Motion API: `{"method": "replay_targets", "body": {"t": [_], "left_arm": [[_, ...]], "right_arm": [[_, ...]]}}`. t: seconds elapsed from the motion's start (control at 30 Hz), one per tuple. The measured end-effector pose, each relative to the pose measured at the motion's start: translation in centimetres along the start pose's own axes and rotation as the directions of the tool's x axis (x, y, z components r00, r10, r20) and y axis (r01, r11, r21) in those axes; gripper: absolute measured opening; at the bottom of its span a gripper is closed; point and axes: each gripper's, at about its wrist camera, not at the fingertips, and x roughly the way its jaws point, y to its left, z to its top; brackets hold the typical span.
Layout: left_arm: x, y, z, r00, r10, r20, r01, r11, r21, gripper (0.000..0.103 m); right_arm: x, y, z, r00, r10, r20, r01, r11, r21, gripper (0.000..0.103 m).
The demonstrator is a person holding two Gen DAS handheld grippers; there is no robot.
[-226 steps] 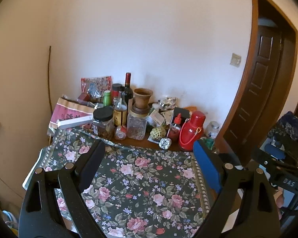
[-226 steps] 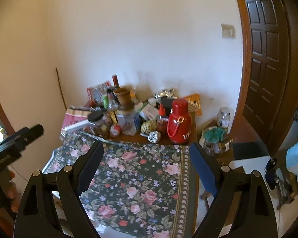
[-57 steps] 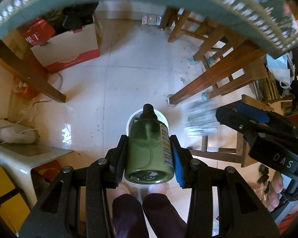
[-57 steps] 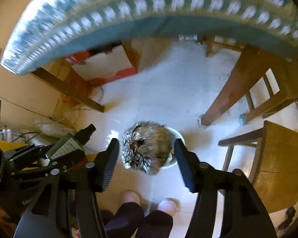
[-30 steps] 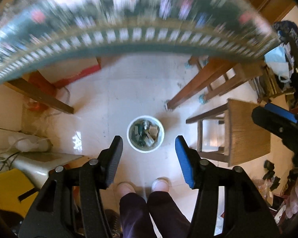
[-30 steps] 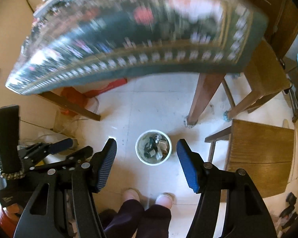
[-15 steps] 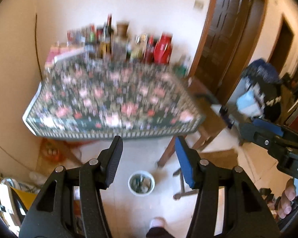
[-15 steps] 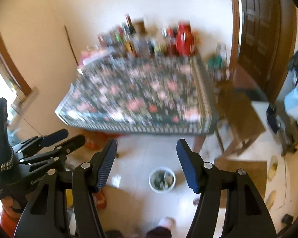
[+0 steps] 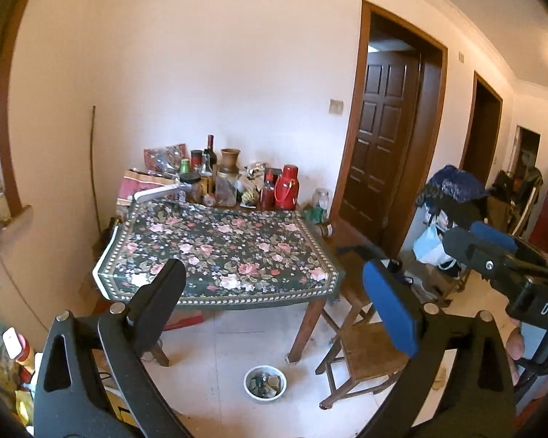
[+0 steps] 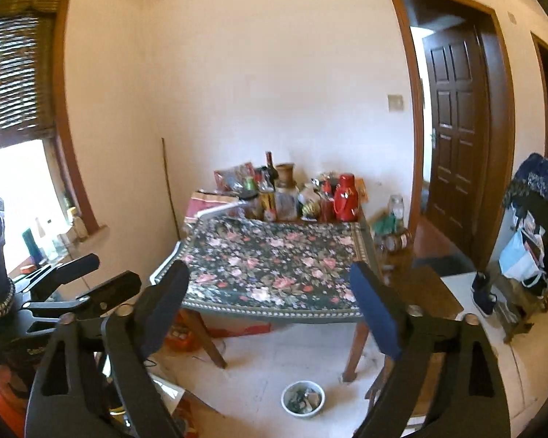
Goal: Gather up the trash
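Both the left gripper and the right gripper were opening, jaws wide apart with nothing between them. The trash-filled white bin sat on the floor near the floral desk.

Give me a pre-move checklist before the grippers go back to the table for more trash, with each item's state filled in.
1. Left gripper carries nothing: ok; its jaws are opening with nothing between them.
2. Right gripper carries nothing: ok; its jaws are opening too, also with nothing between them.
3. White bin stands upright on the floor by the table leg, with trash inside: ok.
4. Near part of the floral tablecloth is free of obstacles: ok.
5. Trash left to collect: cannot tell; the bottles and jars crowd the table's far edge, and which of them is trash does not show.
6. Wooden chair stands beside the bin, close to the path: ok, but mind it.
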Motion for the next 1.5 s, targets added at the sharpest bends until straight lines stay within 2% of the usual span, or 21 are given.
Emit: {"method": "replay_targets", "body": {"t": [0.07,0.33,0.77,1.5], "left_arm": [[-1.4,0.4,-0.3,1.0,0.005,0.005,-0.005,1.0,0.0,0.098],[-4.6,0.9,-1.3,0.999,0.015,0.03,-0.015,1.0,0.005,0.098],[-5.3,0.3,-1.7,0.999,0.007,0.04,-0.008,0.999,0.034,0.099],[-5.0,-1.0,-1.6,0.999,-0.016,0.028,0.015,0.999,0.039,0.101]], "right_arm": [[-0.7,0.9,-0.3,1.0,-0.012,0.018,0.013,1.0,-0.018,0.098],[-2.9,2.9,-0.9,0.999,-0.033,0.023,0.034,0.998,-0.056,0.099],[-4.9,3.5,-1.6,0.999,-0.033,0.019,0.034,0.998,-0.049,0.099],[-5.6,2.3,-1.5,0.999,-0.041,-0.001,0.041,0.999,-0.032,0.099]]}}
